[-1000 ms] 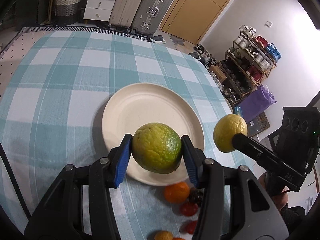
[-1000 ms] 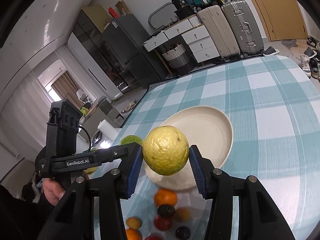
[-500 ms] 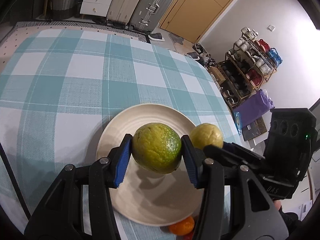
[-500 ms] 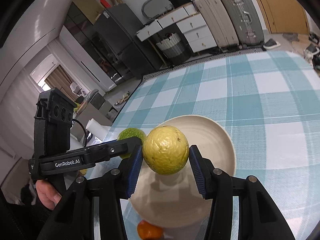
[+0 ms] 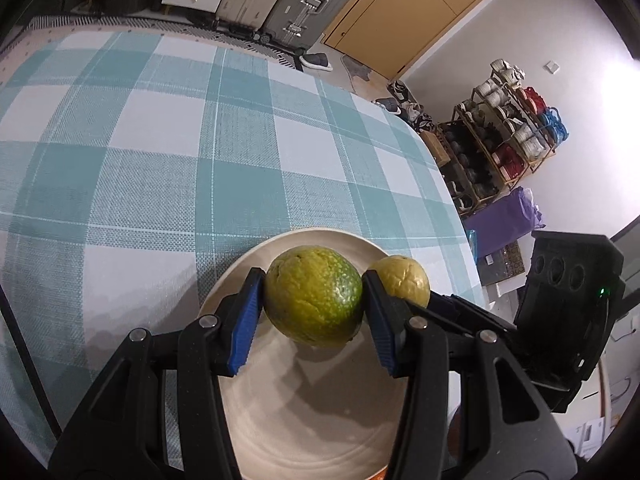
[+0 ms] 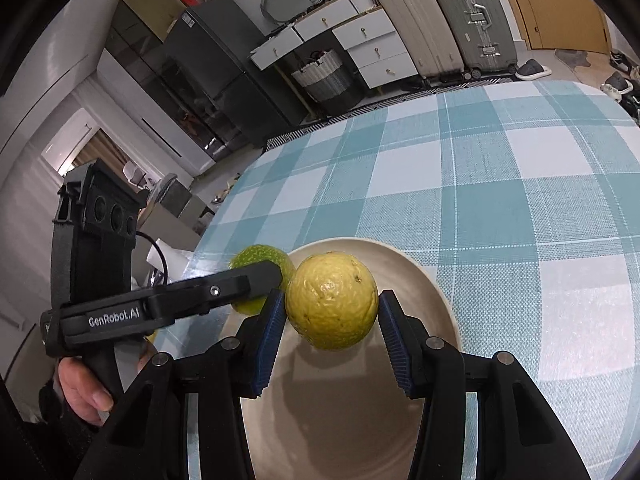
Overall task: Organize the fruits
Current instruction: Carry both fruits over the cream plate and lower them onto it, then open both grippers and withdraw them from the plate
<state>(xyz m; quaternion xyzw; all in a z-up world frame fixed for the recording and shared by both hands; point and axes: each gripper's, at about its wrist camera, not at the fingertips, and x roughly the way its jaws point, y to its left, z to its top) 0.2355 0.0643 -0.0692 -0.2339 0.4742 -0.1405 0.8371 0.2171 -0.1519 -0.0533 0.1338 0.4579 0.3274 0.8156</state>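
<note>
Left wrist view, left to right: checked tablecloth (image 5: 160,152) fills the left and centre of the frame, cream plate (image 5: 304,412) low centre. Left gripper (image 5: 313,312) clenched on the green fruit (image 5: 314,295), blue pads on both its sides, fruit hanging over the plate's far half. Can't tell if it touches the plate. Just right of it the yellow fruit (image 5: 402,280), partly hidden behind the right-hand finger. Shoe rack (image 5: 508,136) at right edge.

Right wrist view: left gripper body mid-left, its finger crossing the green fruit (image 6: 262,258) near the plate's left rim. Centre: right gripper (image 6: 332,316) grasping the yellow fruit (image 6: 332,300) above the plate (image 6: 440,304). Tablecloth runs to the right edge.

Risks, as judgement: both fruits are round and sit side by side, nearly touching. Letting go while they're off the plate could set them rolling, and the green one is close to the rim, so it might go over onto the cloth. The grippers are crowded, so fingers opening could knock the neighbouring fruit.
</note>
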